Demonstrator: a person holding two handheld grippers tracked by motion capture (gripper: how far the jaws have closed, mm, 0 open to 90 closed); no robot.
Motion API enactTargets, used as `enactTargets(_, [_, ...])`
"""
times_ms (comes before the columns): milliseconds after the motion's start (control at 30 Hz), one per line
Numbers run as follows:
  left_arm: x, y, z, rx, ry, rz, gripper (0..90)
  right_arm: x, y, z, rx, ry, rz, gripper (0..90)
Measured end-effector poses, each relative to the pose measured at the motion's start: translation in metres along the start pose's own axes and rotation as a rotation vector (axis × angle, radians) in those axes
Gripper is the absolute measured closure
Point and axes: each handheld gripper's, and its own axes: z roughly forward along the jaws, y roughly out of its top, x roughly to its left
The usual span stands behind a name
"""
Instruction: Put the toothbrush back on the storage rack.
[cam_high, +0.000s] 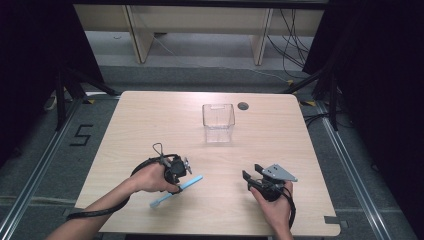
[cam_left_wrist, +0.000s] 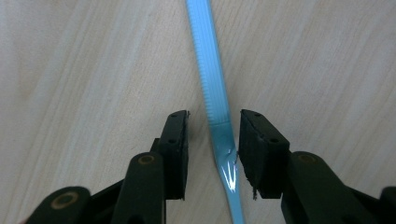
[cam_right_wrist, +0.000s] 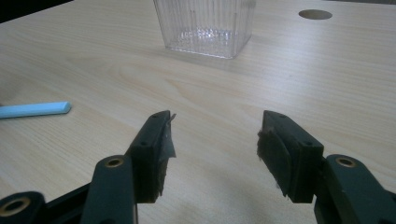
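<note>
A light blue toothbrush lies flat on the wooden table, at the front left. My left gripper points down over it. In the left gripper view the toothbrush handle runs up between the jaws of the left gripper. The right-hand pad is at the handle's edge and the left-hand pad stands clear of it, so the jaws are open. My right gripper rests at the front right. The right gripper is open with nothing between its jaws, and one end of the toothbrush shows at its far left.
A clear ribbed plastic container stands upright at the table's middle back, ahead of the right gripper. A round cable hole sits just behind it. Bare tabletop lies between the two hands.
</note>
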Motion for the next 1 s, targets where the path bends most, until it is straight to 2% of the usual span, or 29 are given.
enactTargets(67, [0.0,0.0009,0.0014,0.002,0.001,0.002,63.1,0.0,0.0001,0.0,0.001,0.004,-0.001,44.3])
enactTargets(100, [0.0001,0.0018,0.0022,0.009,0.003,0.004,63.2,-0.0012,0.0001,-0.0002,-0.008,-0.012,-0.022,44.3])
enactTargets(233, [-0.0002,0.0031,0.0026,0.017,0.007,0.011,63.7,-0.0012,0.0002,-0.0003,-0.007,-0.011,-0.022,44.2])
enactTargets(267, [-0.0004,0.0036,0.0027,0.022,0.008,0.011,64.2,0.0001,0.0,0.0,0.001,0.003,-0.002,44.2])
enactTargets(300, [-0.001,0.0044,0.003,0.032,0.009,0.014,64.4,-0.001,0.0002,-0.0002,-0.006,-0.01,-0.021,44.2])
enactTargets(500, [-0.0029,0.007,0.0039,0.052,0.012,0.029,65.1,-0.0012,0.0002,-0.0001,-0.008,-0.01,-0.025,44.1])
enactTargets(533, [-0.0029,0.007,0.0039,0.052,0.012,0.029,65.3,0.0,0.0001,-0.0001,0.0,-0.003,-0.008,44.1])
enactTargets(700, [-0.0039,0.0067,0.0055,0.061,0.019,0.042,66.9,-0.0008,0.0,0.0003,-0.013,-0.013,-0.024,44.1])
enactTargets(733, [-0.0046,0.0064,0.0058,0.073,0.016,0.046,68.0,0.0005,-0.0002,0.0007,-0.007,0.0,-0.001,44.1])
enactTargets(833, [-0.0048,0.0065,0.006,0.08,0.024,0.062,69.5,0.0006,-0.0002,0.0009,-0.005,0.003,-0.002,44.1])
enactTargets(1000, [-0.0051,0.0066,0.006,0.091,0.013,0.069,71.5,0.0006,-0.0004,0.0023,-0.016,0.011,-0.004,44.1])
